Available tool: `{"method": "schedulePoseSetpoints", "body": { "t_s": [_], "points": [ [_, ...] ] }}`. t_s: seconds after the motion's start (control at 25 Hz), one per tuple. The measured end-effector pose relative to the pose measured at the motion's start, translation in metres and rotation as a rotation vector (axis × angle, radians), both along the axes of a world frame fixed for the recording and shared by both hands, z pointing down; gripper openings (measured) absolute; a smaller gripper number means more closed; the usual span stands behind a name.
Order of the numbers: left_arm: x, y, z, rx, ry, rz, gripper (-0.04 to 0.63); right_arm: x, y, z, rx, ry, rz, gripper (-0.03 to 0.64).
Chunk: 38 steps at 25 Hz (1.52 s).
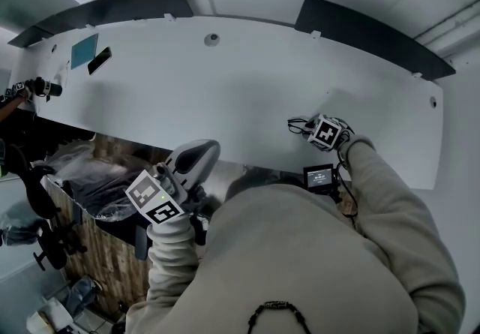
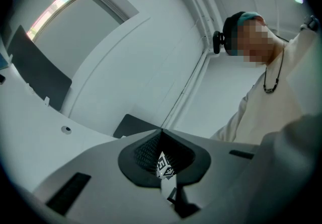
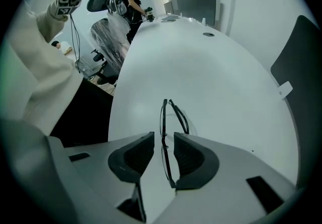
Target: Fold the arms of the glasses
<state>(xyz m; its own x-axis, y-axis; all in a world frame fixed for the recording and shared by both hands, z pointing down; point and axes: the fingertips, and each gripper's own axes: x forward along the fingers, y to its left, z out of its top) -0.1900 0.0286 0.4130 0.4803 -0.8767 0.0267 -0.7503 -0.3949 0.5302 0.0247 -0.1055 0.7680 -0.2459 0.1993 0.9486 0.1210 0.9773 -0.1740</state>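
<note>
white curved table [image 1: 225,100] bears black glasses [image 1: 298,127], a phone [image 1: 99,60], a teal card [image 1: 84,50].

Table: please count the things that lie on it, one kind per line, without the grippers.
glasses: 1
phone: 1
blue card: 1
Total: 3
</note>
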Motion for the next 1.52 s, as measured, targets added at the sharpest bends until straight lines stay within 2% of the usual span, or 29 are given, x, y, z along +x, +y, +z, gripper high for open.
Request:
{"method": "schedulePoseSetpoints", "body": {
  "t_s": [0.12,0.24,0.4,0.52,0.6,0.76,0.92,1.04,1.12,1.24,1.36,1.52],
  "points": [
    [0.002,-0.004,-0.001,0.007,-0.001,0.017,0.005,-0.004,-0.004,-0.012,0.007,-0.036,0.002,0.133],
    [0.005,-0.009,-0.003,0.018,-0.006,0.038,0.005,-0.006,-0.006,-0.029,0.017,-0.078,0.015,0.135],
    [0.012,-0.017,-0.008,0.04,-0.013,0.072,0.005,-0.018,-0.012,-0.07,0.059,-0.183,0.091,0.134],
    [0.022,-0.026,-0.013,0.055,-0.023,0.109,0.005,-0.031,-0.019,-0.109,0.12,-0.326,0.185,0.129],
    [0.028,-0.032,-0.017,0.066,-0.037,0.132,0.005,-0.039,-0.025,-0.139,0.137,-0.44,0.273,0.07],
    [0.041,-0.045,-0.024,0.083,-0.063,0.182,0.005,-0.042,-0.034,-0.203,0.124,-0.652,0.439,0.038],
    [0.058,-0.059,-0.033,0.097,-0.083,0.231,0.005,-0.03,-0.032,-0.271,0.089,-0.842,0.559,0.023],
    [0.068,-0.071,-0.037,0.108,-0.134,0.249,0.005,-0.019,-0.027,-0.318,0.042,-0.969,0.628,0.021],
    [0.075,-0.079,-0.039,0.113,-0.164,0.262,0.005,-0.013,-0.021,-0.346,0.033,-1.038,0.65,0.021],
    [0.086,-0.087,-0.042,0.127,-0.189,0.289,0.005,-0.003,-0.012,-0.375,0.079,-1.104,0.642,0.021],
    [0.098,-0.09,-0.042,0.133,-0.193,0.318,0.005,0.004,-0.004,-0.388,0.113,-1.133,0.619,0.02],
    [0.111,-0.09,-0.043,0.138,-0.192,0.348,0.005,0.01,0.002,-0.394,0.099,-1.156,0.629,0.02]
  ]
}}
